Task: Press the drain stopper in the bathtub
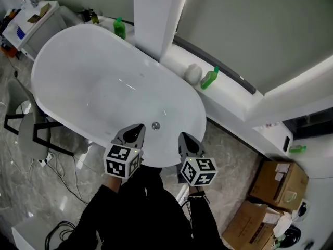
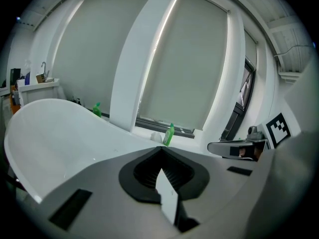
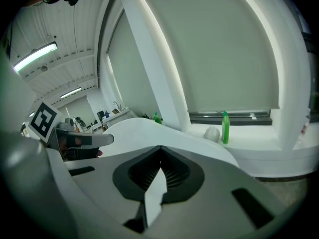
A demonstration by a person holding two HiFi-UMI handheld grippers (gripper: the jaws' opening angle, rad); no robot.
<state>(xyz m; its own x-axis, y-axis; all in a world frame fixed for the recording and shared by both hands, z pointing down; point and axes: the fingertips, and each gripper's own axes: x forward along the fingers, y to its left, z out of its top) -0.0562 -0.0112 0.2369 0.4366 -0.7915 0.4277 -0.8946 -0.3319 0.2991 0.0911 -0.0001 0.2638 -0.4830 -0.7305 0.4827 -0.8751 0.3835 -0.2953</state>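
In the head view a white oval bathtub [image 1: 78, 56] fills the middle, and its small round metal drain stopper [image 1: 155, 125] lies on the tub floor near the near end. My left gripper [image 1: 138, 129] hovers over the near rim, just left of the stopper, jaws shut and empty. My right gripper [image 1: 185, 138] hangs over the rim to the stopper's right, also shut on nothing. In the left gripper view the jaw tips [image 2: 162, 149] meet; the same holds in the right gripper view [image 3: 160, 147]. Neither gripper view shows the stopper.
A window ledge [image 1: 234, 95] behind the tub carries two green bottles [image 1: 119, 27] [image 1: 209, 78] and a white object [image 1: 193, 73]. A white pillar [image 1: 156, 14] stands at the tub's far side. A chair [image 1: 26, 132] is at left, cardboard boxes [image 1: 278, 184] at right.
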